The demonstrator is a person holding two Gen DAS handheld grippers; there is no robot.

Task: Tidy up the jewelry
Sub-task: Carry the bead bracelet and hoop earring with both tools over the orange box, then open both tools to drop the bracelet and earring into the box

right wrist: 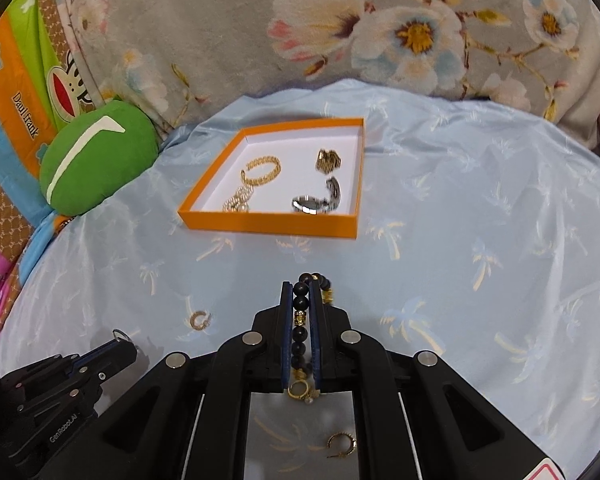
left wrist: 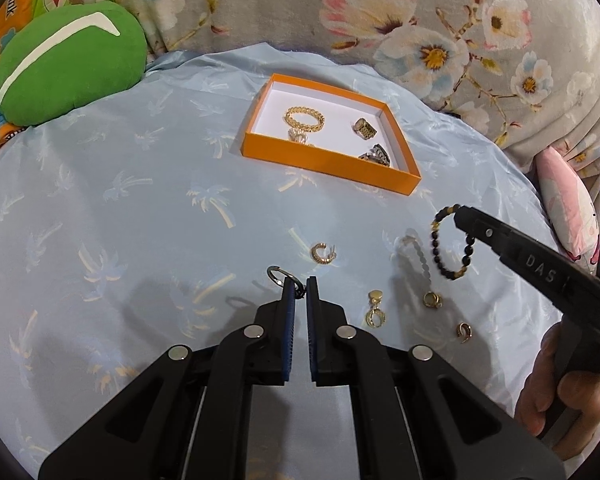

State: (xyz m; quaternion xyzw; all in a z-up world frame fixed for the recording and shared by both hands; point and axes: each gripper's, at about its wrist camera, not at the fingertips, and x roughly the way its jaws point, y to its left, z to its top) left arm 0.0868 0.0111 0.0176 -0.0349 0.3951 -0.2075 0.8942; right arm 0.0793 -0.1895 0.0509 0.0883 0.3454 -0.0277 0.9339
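An orange tray (left wrist: 324,162) (right wrist: 268,225) with a white inside sits on the blue cloth. It holds a gold bracelet (left wrist: 304,119) (right wrist: 261,171), a pearl piece, a gold ring (right wrist: 327,161) and a silver watch (right wrist: 318,200). My left gripper (left wrist: 300,286) is shut on a thin silver hoop (left wrist: 275,274), low at the cloth. My right gripper (right wrist: 302,292) (left wrist: 460,214) is shut on a dark beaded bracelet (right wrist: 301,308) (left wrist: 444,248) and holds it above the cloth. Loose gold earrings (left wrist: 323,253) (left wrist: 376,314) (left wrist: 432,300) (left wrist: 465,332) lie on the cloth.
A green cushion (left wrist: 66,66) (right wrist: 96,158) lies at the left behind the cloth. A floral blanket (left wrist: 420,20) rises along the back. A pink pillow (left wrist: 568,204) is at the right edge.
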